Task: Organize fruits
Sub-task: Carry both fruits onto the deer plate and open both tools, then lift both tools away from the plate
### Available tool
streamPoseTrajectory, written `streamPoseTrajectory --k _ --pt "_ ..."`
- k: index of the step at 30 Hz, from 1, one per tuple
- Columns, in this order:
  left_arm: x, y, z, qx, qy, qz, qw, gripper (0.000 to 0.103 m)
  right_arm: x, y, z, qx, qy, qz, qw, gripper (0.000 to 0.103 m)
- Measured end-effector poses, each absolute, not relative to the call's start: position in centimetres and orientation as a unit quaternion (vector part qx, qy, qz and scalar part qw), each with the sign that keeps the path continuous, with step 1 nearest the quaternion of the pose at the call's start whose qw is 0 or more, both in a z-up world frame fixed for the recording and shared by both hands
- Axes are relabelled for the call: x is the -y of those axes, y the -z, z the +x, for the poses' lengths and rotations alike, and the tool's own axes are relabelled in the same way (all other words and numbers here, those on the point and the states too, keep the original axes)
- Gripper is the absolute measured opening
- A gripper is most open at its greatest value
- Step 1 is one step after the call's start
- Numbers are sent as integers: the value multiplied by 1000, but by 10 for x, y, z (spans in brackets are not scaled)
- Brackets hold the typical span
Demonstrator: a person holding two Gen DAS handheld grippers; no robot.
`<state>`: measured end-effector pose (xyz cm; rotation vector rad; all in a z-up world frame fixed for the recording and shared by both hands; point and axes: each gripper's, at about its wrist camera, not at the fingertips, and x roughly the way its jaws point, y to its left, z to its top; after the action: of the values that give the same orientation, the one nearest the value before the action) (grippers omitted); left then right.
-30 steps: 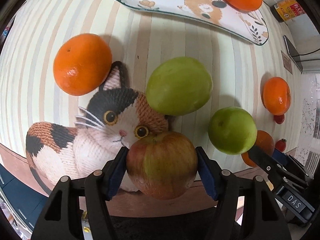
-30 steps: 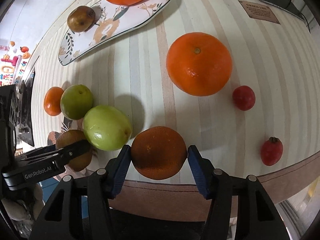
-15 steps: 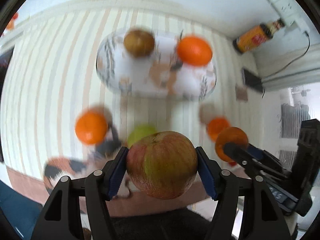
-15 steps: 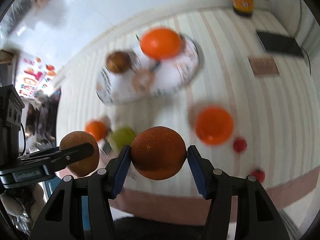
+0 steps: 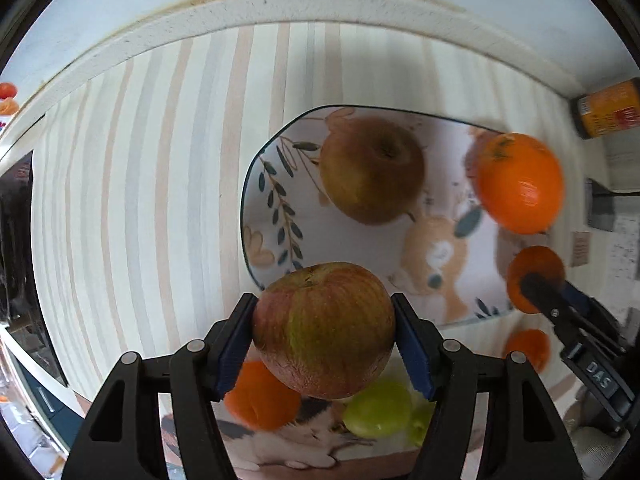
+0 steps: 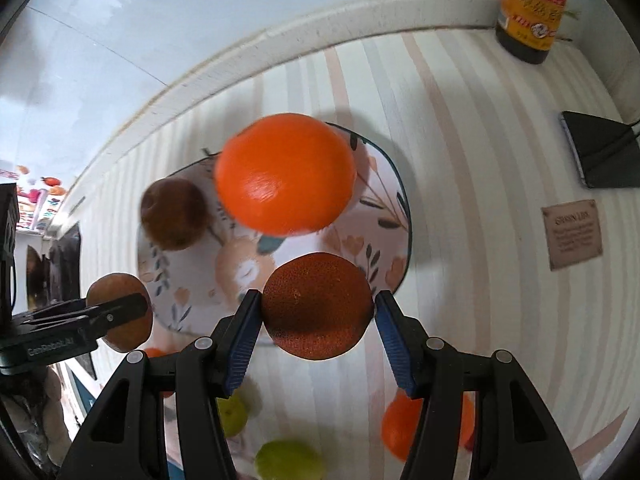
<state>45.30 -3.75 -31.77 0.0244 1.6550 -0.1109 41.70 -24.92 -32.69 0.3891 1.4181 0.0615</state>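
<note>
Left tongs [image 5: 324, 334] clamped on a red-green apple [image 5: 323, 328], held in the air over the near-left edge of the patterned plate [image 5: 276, 216]. Right tongs [image 6: 316, 316] clamped on a dark orange [image 6: 318, 306], held above the near part of the same plate.

On the plate: a brownish apple [image 5: 372, 174] toward its left, a bright orange [image 5: 520, 182] toward its right, apart from each other.

Below the left tongs, on the striped surface [image 5: 140, 200]: an orange [image 5: 260, 396] and a green fruit [image 5: 378, 408], both blurred, lying on a cat-print mat [image 5: 288, 444]. Another orange [image 5: 526, 346] sits near the plate's near-right edge.

Sauce bottle [image 6: 530, 8] stands at the far right by the wall. Dark phone [image 6: 600, 156] and a small brown card [image 6: 572, 234] lie to the right.
</note>
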Motion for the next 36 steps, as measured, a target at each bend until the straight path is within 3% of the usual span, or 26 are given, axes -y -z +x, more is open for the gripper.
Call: streamPoseTrajectory --k 10,15,17,21,36 --pt "36 341 463 -739 31 18 673 65 257 348 438 -657 -22 201 726 62" --pt "40 339 468 -735 28 29 676 65 262 338 438 -652 -19 206 730 90" --pt "40 337 470 -736 31 21 676 66 261 331 438 -651 -19 198 732 90" --pt "28 321 467 -726 26 15 687 88 254 318 434 -654 -5 166 738 96" --pt "0 234 391 -662 29 -20 749 88 222 258 379 -633 8 68 771 99"
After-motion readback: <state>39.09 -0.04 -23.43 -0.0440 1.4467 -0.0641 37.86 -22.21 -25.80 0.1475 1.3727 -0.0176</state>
